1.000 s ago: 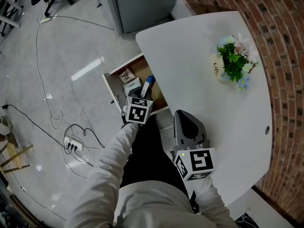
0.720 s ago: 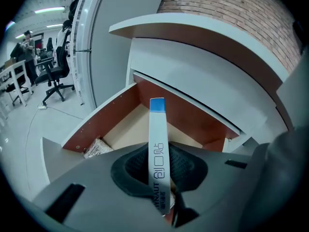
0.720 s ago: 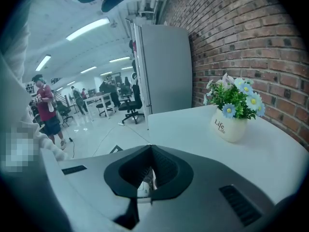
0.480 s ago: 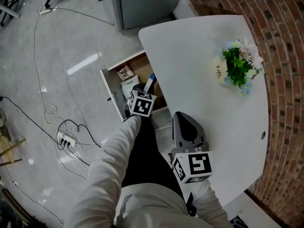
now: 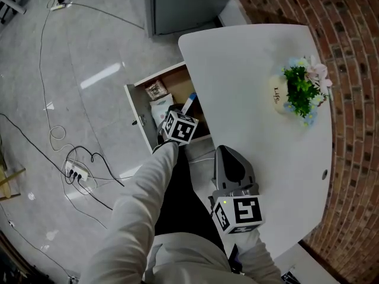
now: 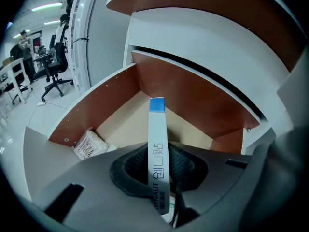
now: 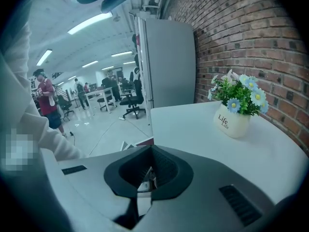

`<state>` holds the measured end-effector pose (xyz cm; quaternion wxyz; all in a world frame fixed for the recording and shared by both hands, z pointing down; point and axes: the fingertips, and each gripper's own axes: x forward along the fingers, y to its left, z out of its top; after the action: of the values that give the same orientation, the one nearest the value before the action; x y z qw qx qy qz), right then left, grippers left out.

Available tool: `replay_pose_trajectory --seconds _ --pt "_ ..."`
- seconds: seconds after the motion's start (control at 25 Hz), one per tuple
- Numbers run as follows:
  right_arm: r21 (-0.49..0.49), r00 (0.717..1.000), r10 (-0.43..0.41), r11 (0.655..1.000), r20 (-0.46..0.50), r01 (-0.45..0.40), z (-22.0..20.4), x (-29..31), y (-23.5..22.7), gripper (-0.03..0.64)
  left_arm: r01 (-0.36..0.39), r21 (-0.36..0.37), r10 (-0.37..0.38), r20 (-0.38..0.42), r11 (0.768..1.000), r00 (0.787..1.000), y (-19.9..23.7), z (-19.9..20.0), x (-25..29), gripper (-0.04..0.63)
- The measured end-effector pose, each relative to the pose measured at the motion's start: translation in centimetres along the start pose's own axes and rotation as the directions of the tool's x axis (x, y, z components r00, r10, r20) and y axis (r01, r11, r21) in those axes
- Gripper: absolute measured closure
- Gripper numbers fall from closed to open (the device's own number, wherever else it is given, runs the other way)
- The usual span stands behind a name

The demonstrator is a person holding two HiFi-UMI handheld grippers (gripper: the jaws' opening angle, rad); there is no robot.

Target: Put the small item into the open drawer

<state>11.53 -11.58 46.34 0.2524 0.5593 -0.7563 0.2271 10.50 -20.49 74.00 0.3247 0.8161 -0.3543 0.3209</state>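
Observation:
A slim white box with a blue end (image 6: 157,139) stands upright between the jaws of my left gripper (image 6: 161,182), which is shut on it. In the head view that left gripper (image 5: 182,114) hangs over the open wooden drawer (image 5: 137,114), with the box's blue tip (image 5: 190,97) pointing toward the drawer's back. The drawer's pale floor (image 6: 128,124) lies right below the box. My right gripper (image 5: 230,158) rests on the white table (image 5: 249,70), jaws together with nothing held; its own view shows the right gripper (image 7: 145,182) aimed along the tabletop.
Inside the drawer lie a small printed packet (image 5: 156,90) (image 6: 89,144) and a white bag (image 5: 161,108). A flower pot (image 5: 296,90) (image 7: 231,120) stands on the table's far side. A grey cabinet (image 5: 183,2) is behind; cables and a power strip (image 5: 74,171) lie on the floor.
My left gripper has moved a little farther over the drawer with the box still in it. The right gripper has stayed on the table.

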Motion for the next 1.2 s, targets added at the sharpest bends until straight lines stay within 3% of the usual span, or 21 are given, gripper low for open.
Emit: replay_pose_trajectory --seconds 0.44,0.68,1.2 --pt "0.006 0.999 0.001 1.0 -0.032 -0.001 -1.0 0.6 0.1 0.589 0.026 0.004 -0.026 -0.041 1.0 0.999 -0.2 -1.1 1.5 0.517" --pt "0.002 0.999 0.005 1.0 -0.035 -0.005 -1.0 0.7 0.2 0.589 0.065 0.002 -0.064 -0.088 0.998 0.994 -0.6 -2.5 1.8 0.457" --pt "-0.005 1.0 0.006 1.0 -0.025 -0.006 -0.9 0.3 0.1 0.589 -0.006 0.002 0.006 -0.038 1.0 0.999 0.4 -1.6 -1.5 0.434"
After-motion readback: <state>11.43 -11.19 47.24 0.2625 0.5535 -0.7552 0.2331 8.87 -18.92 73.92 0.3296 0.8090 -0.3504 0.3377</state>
